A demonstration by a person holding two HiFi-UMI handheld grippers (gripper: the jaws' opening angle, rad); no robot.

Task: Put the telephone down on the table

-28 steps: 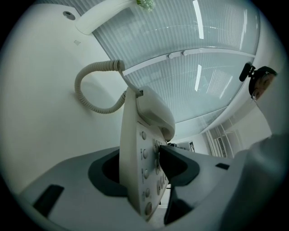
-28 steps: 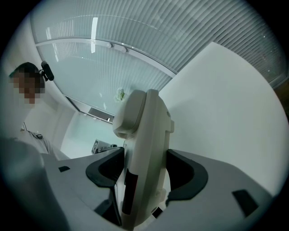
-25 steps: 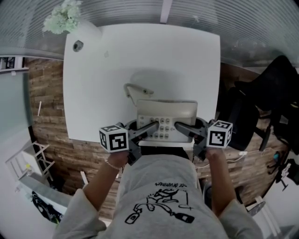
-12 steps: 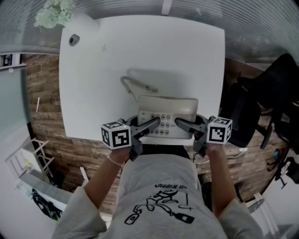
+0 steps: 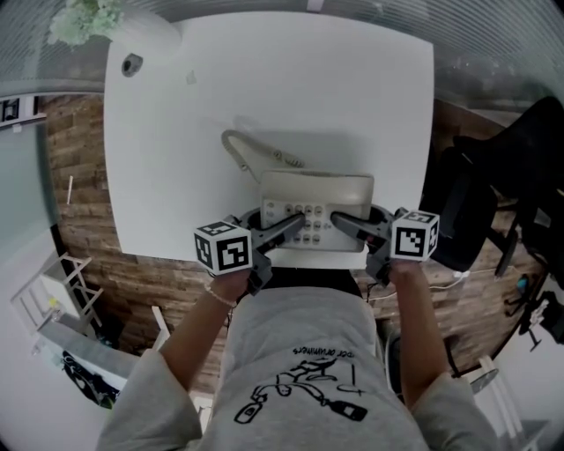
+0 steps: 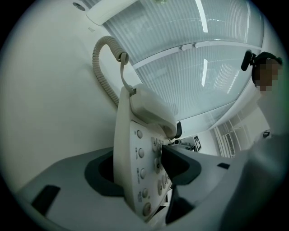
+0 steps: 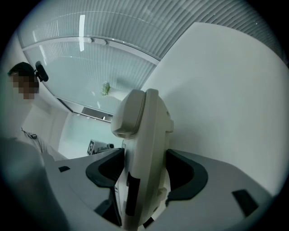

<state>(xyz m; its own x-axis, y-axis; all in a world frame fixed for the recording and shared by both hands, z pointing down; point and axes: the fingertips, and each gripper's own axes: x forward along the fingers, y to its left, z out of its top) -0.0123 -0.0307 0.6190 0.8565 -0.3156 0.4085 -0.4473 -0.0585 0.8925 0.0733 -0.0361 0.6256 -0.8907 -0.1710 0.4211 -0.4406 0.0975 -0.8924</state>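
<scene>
A beige desk telephone (image 5: 317, 195) with a keypad sits at the near edge of the white table (image 5: 264, 79), and its coiled cord (image 5: 242, 154) trails to the left. My left gripper (image 5: 295, 227) holds its left side and my right gripper (image 5: 339, 222) holds its right side. In the left gripper view the telephone (image 6: 140, 135) stands edge-on between the jaws of the left gripper (image 6: 144, 164); they are opening, and the pads still touch it. In the right gripper view the telephone (image 7: 144, 135) fills the gap of the right gripper (image 7: 144, 176), with both pads against it.
A pale green plant (image 5: 79, 19) and a white rounded object (image 5: 145, 35) stand at the table's far left corner. A black chair (image 5: 520, 176) is off the table's right side. Wood-patterned floor (image 5: 79, 194) shows on the left.
Both grippers have sunk toward the table with the telephone between them. The cord now lies stretched on the tabletop.
</scene>
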